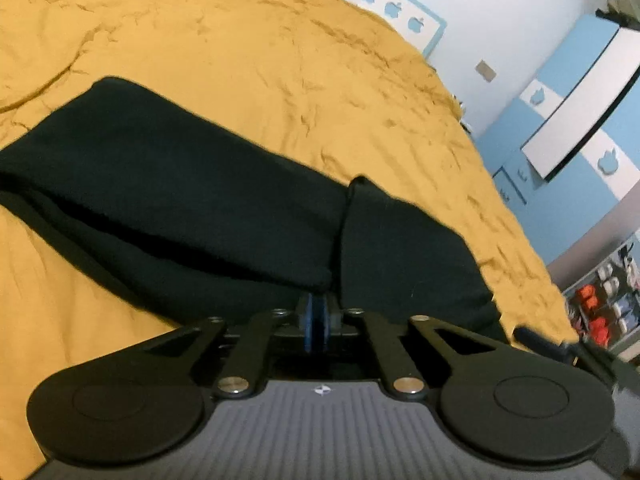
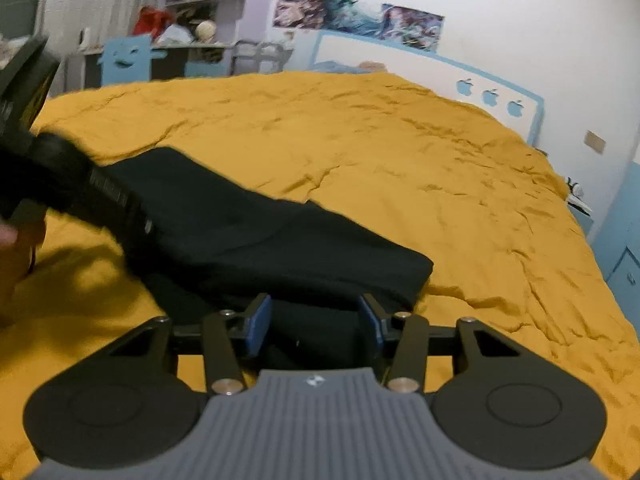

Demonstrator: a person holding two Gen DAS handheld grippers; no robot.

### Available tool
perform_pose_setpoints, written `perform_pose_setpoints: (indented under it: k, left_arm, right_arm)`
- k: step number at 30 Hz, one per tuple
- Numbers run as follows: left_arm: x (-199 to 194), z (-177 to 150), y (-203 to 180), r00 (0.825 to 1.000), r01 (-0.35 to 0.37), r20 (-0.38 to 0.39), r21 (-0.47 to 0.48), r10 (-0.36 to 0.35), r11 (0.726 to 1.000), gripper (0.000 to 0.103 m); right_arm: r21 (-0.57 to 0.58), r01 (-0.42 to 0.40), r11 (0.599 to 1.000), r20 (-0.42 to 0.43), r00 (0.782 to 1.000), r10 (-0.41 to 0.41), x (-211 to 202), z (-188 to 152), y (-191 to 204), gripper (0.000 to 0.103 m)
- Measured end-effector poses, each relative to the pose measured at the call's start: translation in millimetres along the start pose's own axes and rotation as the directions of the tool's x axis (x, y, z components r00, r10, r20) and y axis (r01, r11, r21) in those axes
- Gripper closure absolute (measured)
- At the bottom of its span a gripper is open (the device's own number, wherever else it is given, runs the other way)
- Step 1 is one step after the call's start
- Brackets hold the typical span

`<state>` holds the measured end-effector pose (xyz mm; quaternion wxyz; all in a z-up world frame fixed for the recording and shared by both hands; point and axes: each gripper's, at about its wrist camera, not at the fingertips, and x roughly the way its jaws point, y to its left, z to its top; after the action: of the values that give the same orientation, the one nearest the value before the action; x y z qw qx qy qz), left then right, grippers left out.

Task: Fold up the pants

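left wrist view: the left gripper (image 1: 316,318) has its fingers (image 1: 309,320) pressed together, pinching the near edge of the black pants (image 1: 180,184) on the bed (image 1: 260,52). right wrist view: the right gripper (image 2: 316,326) fingers (image 2: 258,320) are spread wide over the pants' (image 2: 260,232) near edge, gripping nothing.

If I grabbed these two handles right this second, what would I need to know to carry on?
Left gripper: shut, blue pads together at the near edge of the black pants; whether it pinches cloth is hard to tell.
Right gripper: open, jaws wide apart, just above the pants' near end, holding nothing.
The pants lie on the yellow bedspread, already folded into a long strip, legs stacked.
Left to do: probably fold the strip across its length once or twice, then smooth it.
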<state>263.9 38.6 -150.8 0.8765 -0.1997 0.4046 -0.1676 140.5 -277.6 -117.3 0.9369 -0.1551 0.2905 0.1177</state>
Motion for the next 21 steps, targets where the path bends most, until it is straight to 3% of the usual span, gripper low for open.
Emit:
perform_pose_setpoints:
  k: [3, 5, 6, 10, 13, 17, 19, 21]
  left_arm:
    - [6.1, 6.5, -4.8, 1.000, 0.003, -0.008, -0.003, -0.003, 1.000, 0.095]
    - [8.8, 9.7, -9.3, 1.000, 0.001, -0.003, 0.000, -0.001, 1.000, 0.091]
    - [7.3, 10.1, -9.9, 1.000, 0.003, 0.007, -0.006, -0.003, 1.000, 0.090]
    - [1.1, 12.7, -16.0, 0.999, 0.006, 0.049, 0.003, -0.006, 1.000, 0.084]
    - [2.1, 12.7, -25.3, 0.998, -0.006, 0.056, 0.038, 0.004, 0.999, 0.083]
    - [-4.4, 7.1, -38.6, 0.999, 0.005, 0.050, 0.052, -0.008, 0.999, 0.083]
    - [-12.1, 0.0, -47.8, 0.997, 0.049, 0.049, 0.052, -0.051, 0.997, 0.073]
    - [-17.0, -8.0, -58.1, 0.995, 0.080, 0.053, 0.066, -0.084, 0.995, 0.053]
  right_arm:
    - [-0.102, 0.020, 0.995, -0.055, 0.998, -0.026, 3.9, -11.9, 5.3, 0.074]
    - [-0.176, 0.044, 0.983, -0.071, 0.996, -0.058, 8.1, -19.8, 11.3, 0.101]
    - [-0.200, 0.026, 0.979, -0.080, 0.996, -0.043, 8.0, -22.1, 14.2, 0.103]
    - [-0.318, -0.018, 0.948, -0.095, 0.995, -0.012, -4.5, -33.6, 30.7, 0.103]
    - [-0.327, -0.078, 0.942, -0.146, 0.989, 0.031, -4.3, -44.9, 31.6, 0.103]
    - [-0.243, -0.053, 0.969, -0.087, 0.996, 0.033, -18.8, -36.1, 17.7, 0.103]
    - [-0.212, 0.021, 0.977, -0.021, 0.999, -0.026, -27.4, -30.0, 8.2, 0.103]
    - [-0.255, 0.080, 0.964, 0.001, 0.997, -0.082, -26.8, -28.9, 7.0, 0.095]
